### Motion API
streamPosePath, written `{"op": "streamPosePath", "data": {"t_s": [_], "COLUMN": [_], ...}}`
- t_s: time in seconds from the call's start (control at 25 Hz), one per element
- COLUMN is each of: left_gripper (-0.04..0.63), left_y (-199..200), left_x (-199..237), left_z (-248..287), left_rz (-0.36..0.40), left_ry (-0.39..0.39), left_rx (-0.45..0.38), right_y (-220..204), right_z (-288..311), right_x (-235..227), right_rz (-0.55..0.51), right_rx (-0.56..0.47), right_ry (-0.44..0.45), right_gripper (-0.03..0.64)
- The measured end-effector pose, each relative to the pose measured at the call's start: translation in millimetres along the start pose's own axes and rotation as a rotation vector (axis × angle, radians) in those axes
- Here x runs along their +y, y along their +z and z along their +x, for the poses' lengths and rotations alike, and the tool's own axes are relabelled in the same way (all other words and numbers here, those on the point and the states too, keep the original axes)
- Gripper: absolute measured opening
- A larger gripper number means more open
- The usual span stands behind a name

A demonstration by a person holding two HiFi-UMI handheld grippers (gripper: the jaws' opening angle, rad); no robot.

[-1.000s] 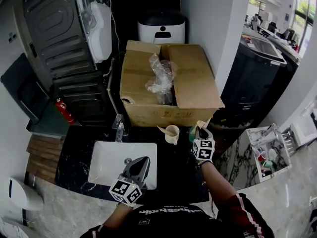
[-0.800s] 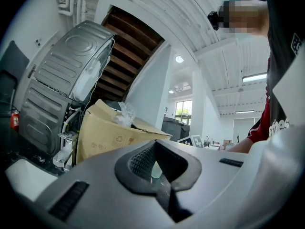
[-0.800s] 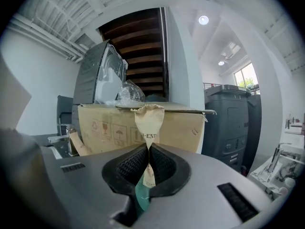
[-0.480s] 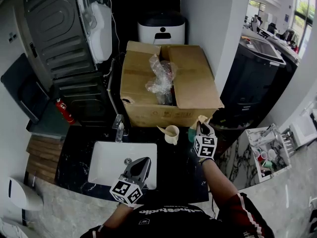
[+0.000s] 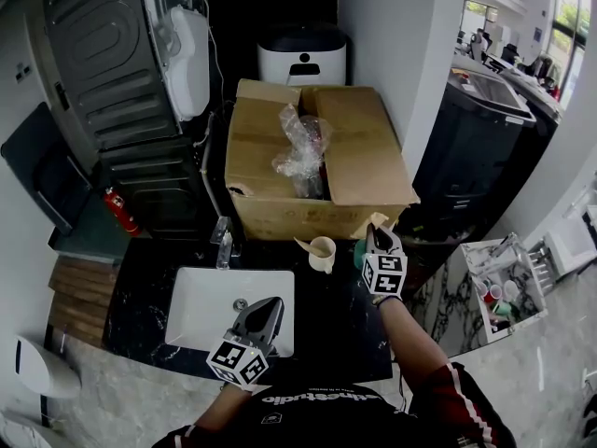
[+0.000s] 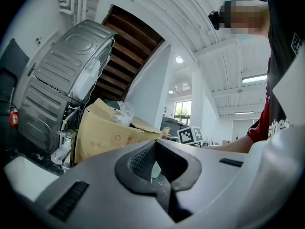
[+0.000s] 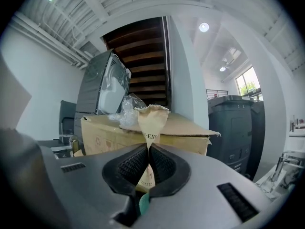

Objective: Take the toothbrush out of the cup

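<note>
The toothbrush [image 7: 152, 120] is seen as a flat packet of tan paper with dark print - the brush itself is hidden inside. It is held upright, its lower part pinched between the closed jaws of the right gripper [image 7: 148, 162], and its ragged top flares above them. The cup [image 5: 359, 251] is teal and stands at the far right of the dark counter [image 5: 326, 329]. Only a sliver of it is shown - just below the packet. Whether the packet's lower end is inside it cannot be told.
</note>
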State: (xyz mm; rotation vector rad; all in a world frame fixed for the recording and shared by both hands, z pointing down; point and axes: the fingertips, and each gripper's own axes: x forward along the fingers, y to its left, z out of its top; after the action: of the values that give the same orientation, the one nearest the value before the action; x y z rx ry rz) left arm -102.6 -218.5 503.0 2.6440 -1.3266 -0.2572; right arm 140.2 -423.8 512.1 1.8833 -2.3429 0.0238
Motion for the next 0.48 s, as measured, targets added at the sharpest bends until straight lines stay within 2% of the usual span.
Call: {"op": "streamPosePath", "data": {"t_s": [0.48], "left_gripper": [0.014], "left_y": [-0.7], "left_x": [-1.3], "left_z": [1.3], "left_rz": [-0.004], "left_ry": [-0.006], "left_rx": [-0.002], "right_y": [2.3], "right_z": [-6.2], "right_x": [-1.1], "right_rz": [-0.012], "right_rx": [-0.003], "right_ry": [-0.002], "right_gripper": [0.040]}}
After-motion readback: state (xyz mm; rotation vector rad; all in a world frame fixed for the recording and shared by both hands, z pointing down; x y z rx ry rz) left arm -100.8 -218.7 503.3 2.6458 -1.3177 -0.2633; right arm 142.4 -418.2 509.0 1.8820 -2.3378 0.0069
